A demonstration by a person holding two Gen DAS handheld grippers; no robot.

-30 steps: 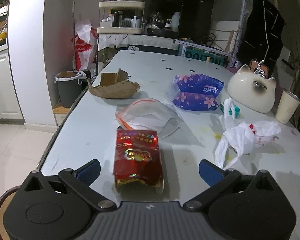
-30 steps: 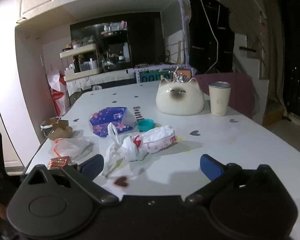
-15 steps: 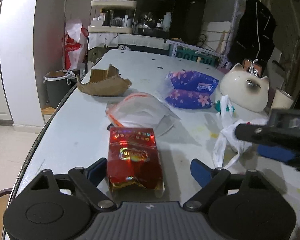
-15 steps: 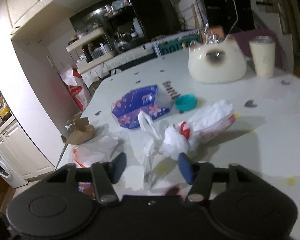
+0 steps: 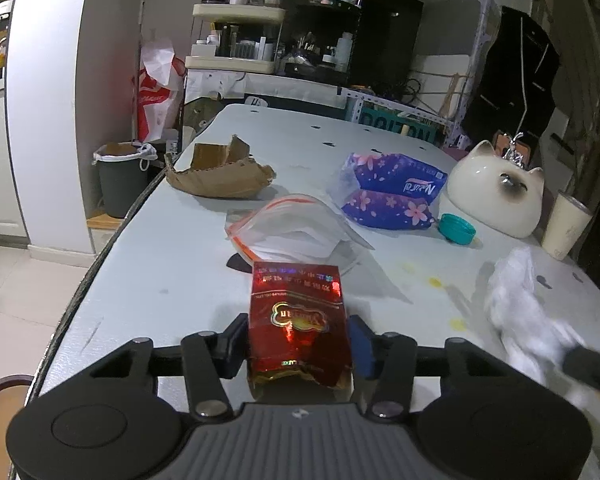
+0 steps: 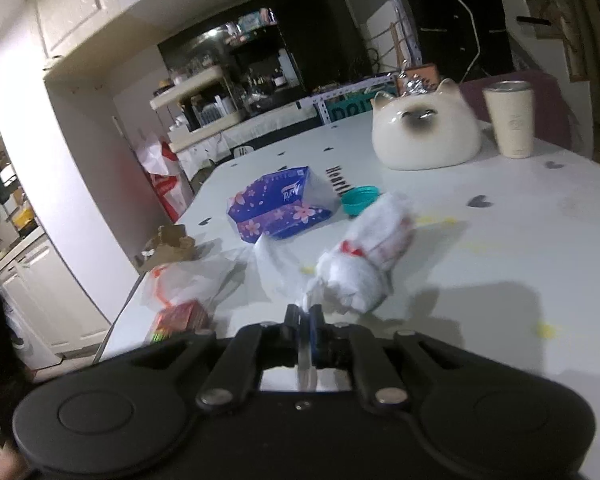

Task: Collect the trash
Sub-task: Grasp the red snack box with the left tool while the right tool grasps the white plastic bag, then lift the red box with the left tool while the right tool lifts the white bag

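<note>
Table (image 5: 148, 280): left claw (image 5: 298, 340) just closed on red packet (image 5: 298, 320); right claw (image 6: 305, 322) pinching white plastic bag (image 6: 356, 264), teal lid (image 6: 360, 199) at twelve o'clock.

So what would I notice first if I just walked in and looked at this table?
Probably the shiny red foil packet at the near edge of the white table, squeezed between the left gripper fingers. Next, the crumpled white plastic bag pinched by the right gripper, whose jaws have just been closing on it. At the far side sits a cream ceramic cat head.
</note>
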